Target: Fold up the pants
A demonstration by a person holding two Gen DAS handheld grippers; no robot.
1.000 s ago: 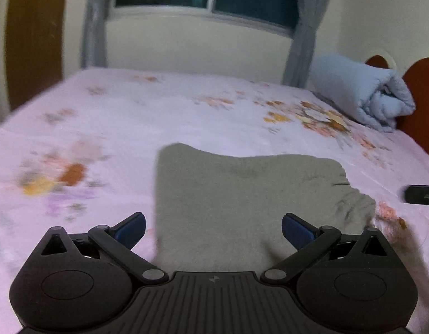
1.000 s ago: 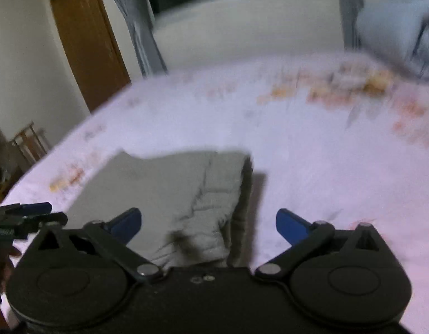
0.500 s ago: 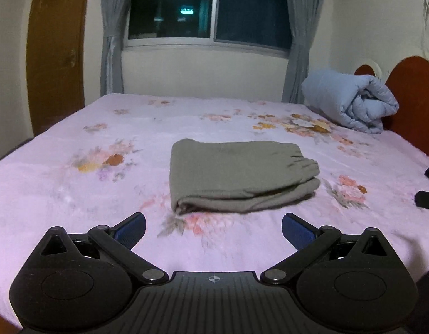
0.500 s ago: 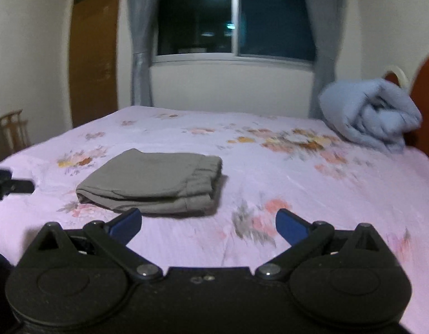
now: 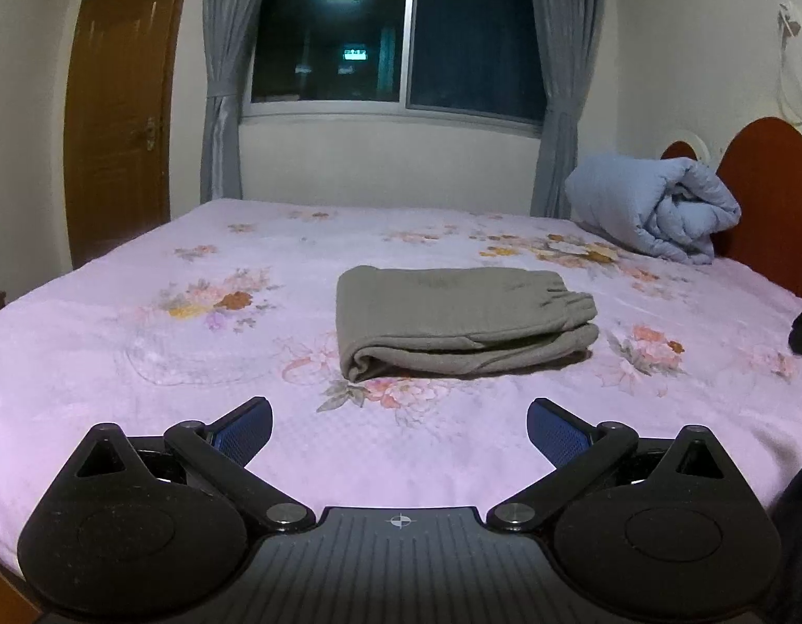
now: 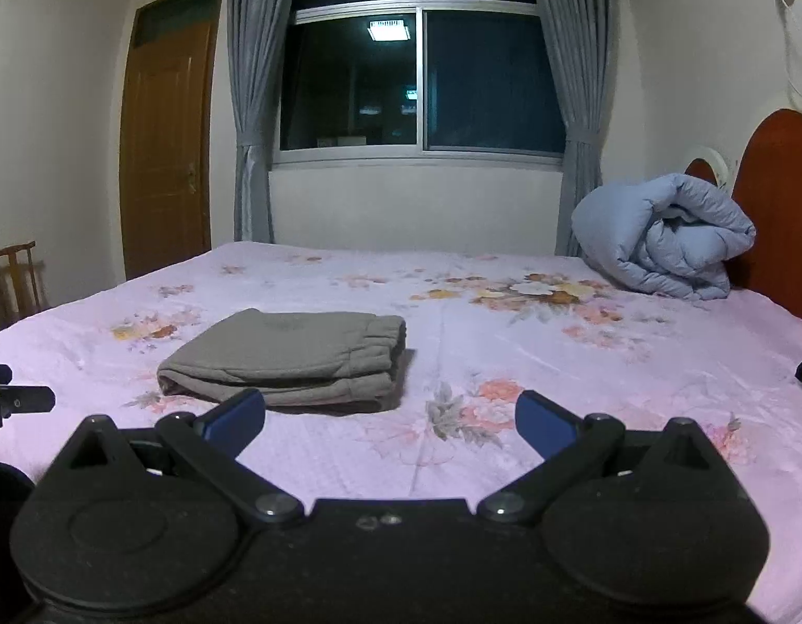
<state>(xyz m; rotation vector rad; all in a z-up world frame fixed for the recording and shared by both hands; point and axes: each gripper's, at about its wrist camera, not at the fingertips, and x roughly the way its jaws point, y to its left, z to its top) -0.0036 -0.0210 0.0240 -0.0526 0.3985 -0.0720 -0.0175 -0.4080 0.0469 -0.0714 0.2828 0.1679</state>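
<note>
Ahead of us the pants lie folded into a compact, thick grey-green bundle on the bed, its long axis running across our view, with the rounded fold at the left end and the gathered elastic waistband stacked at the right. From our left gripper the bundle sits straight ahead and apart; from our right gripper it lies ahead and to the left. Both are spread wide and hold nothing. The cloth looks soft, fleecy and matte against the smooth pink floral sheet. We judge the fold essentially complete, needing at most light tidying.
</note>
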